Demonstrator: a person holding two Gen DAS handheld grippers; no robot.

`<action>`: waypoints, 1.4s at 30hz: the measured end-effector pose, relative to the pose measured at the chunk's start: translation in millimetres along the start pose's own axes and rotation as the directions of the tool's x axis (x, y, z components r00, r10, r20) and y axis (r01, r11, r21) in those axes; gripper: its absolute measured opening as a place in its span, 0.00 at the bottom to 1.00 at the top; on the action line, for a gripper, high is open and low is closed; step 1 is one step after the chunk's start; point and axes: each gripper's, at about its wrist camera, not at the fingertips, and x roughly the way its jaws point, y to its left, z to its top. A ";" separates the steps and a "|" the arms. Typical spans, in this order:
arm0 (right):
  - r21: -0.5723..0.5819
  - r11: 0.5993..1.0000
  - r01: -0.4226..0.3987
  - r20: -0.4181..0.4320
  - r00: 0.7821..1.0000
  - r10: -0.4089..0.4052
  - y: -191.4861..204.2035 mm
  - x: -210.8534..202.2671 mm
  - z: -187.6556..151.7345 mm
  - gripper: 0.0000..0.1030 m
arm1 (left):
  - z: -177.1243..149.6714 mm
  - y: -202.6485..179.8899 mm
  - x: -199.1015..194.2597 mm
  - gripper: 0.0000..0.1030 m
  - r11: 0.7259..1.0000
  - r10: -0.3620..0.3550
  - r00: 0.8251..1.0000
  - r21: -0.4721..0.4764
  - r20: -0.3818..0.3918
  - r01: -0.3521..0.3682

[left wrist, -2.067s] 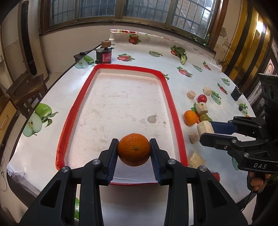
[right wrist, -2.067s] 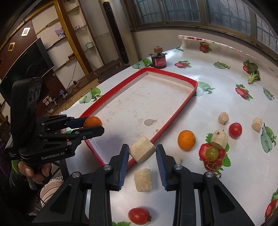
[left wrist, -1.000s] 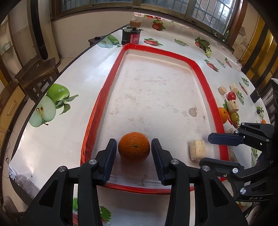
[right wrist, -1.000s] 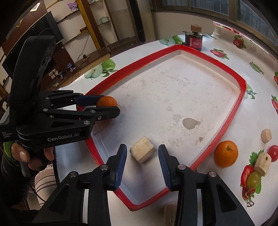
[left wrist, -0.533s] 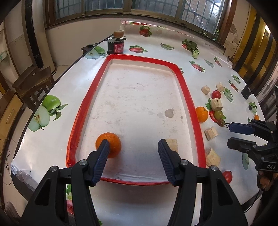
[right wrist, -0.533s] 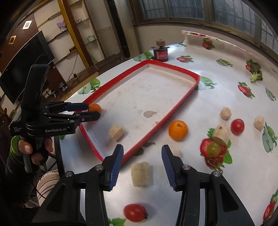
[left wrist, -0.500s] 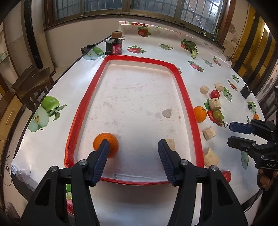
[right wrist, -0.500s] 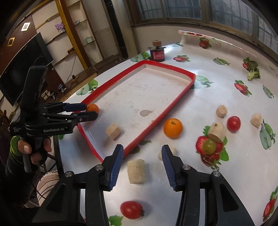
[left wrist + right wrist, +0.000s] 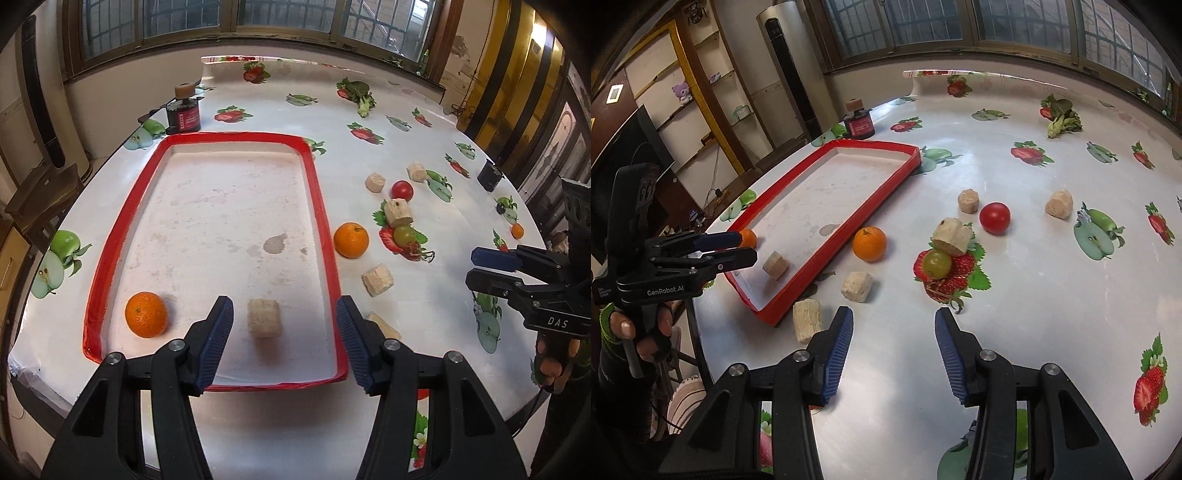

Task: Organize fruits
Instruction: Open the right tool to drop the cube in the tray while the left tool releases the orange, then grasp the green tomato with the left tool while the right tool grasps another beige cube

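A red-rimmed tray (image 9: 320,206) holds an orange (image 9: 145,314) at its near left and a beige chunk (image 9: 263,323) at its near middle. My left gripper (image 9: 283,341) is open and empty above the tray's near edge. My right gripper (image 9: 893,352) is open and empty over bare table right of the tray (image 9: 849,229). On the table lie a second orange (image 9: 870,244), a red tomato (image 9: 994,218), a green grape (image 9: 936,263) and several beige chunks, one (image 9: 856,287) close to the tray.
A dark jar (image 9: 183,109) with a cork lid stands beyond the tray's far left corner. A small dark cup (image 9: 489,176) sits at the far right. The table edge runs close below both grippers. A chair (image 9: 40,192) stands left of the table.
Both grippers let go: the orange and a beige chunk now rest in the tray. Both grippers opened wide and drew back; the right one moved off the tray to the right.
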 end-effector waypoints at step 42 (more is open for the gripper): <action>0.225 0.957 0.183 0.041 0.980 -0.197 -143.4 46.9 71.9 0.47 | 58.0 -123.7 109.2 0.55 0.981 -0.165 0.977 0.082 -0.134 0.177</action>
